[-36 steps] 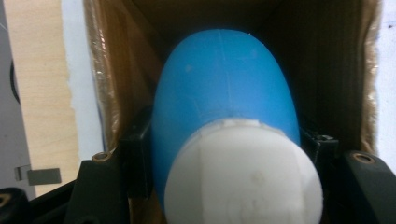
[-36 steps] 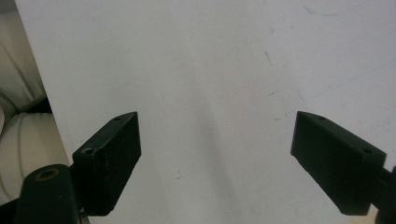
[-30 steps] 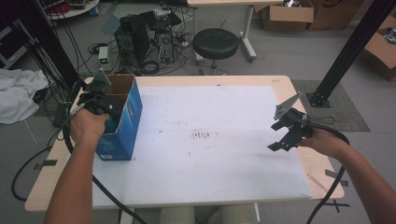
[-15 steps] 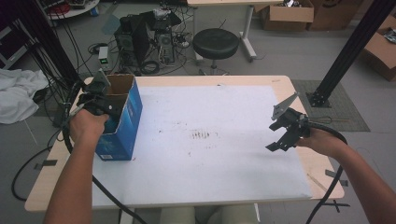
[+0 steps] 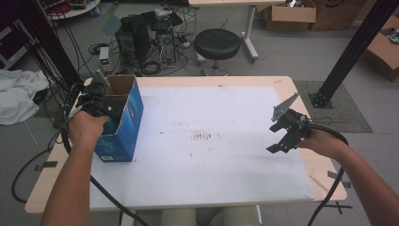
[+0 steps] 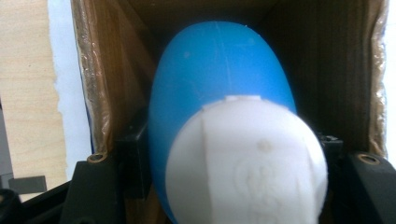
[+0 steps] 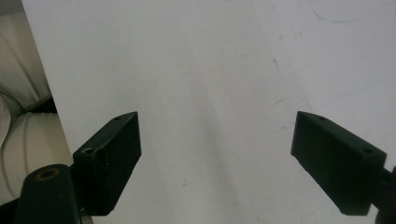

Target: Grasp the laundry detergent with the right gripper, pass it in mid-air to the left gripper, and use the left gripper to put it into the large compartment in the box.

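A blue cardboard box [image 5: 123,123] stands open-topped at the table's left side. My left gripper [image 5: 99,92] reaches into its top. In the left gripper view a blue bottle [image 6: 219,70] with a white cap [image 6: 247,161] sits inside the brown box walls [image 6: 105,70], cap towards the camera. It lies between the jaws of my left gripper [image 6: 231,149], which have just been opening; the pads stand close beside it, no longer squeezing. My right gripper [image 5: 283,134] [image 7: 217,135] hovers open over the white sheet [image 7: 210,56] at the right, with nothing between its jaws.
A white sheet [image 5: 207,141] with faint marks in its middle covers most of the wooden table [image 5: 324,183]. Cables trail from both grippers off the front edge. Behind the table stand a black stool [image 5: 217,43], computer gear [image 5: 141,33] and cardboard boxes [image 5: 287,14].
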`<state>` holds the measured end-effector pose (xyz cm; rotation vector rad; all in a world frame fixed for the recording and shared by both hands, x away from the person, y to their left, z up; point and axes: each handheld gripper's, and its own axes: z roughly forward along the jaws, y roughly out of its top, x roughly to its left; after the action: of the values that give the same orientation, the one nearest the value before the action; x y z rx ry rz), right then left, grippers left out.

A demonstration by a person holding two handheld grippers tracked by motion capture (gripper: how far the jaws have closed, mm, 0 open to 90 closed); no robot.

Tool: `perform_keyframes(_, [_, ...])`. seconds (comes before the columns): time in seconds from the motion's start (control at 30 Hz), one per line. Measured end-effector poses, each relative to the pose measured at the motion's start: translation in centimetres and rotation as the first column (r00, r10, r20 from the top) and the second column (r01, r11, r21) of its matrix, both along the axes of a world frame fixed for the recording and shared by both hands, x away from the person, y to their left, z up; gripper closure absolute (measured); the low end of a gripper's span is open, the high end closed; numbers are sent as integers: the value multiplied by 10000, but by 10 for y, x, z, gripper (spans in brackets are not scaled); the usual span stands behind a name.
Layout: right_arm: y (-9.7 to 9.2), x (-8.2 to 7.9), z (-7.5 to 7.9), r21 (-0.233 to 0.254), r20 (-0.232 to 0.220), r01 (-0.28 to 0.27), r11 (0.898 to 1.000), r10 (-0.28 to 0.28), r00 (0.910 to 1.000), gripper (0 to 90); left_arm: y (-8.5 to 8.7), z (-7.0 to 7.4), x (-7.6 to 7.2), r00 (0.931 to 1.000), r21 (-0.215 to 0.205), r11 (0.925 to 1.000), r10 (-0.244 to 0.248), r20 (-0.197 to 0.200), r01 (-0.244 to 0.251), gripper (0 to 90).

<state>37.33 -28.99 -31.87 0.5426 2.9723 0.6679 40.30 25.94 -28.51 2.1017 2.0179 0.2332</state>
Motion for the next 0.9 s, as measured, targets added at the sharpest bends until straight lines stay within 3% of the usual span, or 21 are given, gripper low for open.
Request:
perform_keyframes(0.13, [0,-1,0,-46,-17,6,10000,-6,10000,158,1,3,-1,10000,-178,9998,-9,86,10,336])
perform_keyframes(0.9, [0,-6,8,104,138,-51,9999,49,9999,157,-1,23,-7,9995,-225,9997,-80,318,87,285])
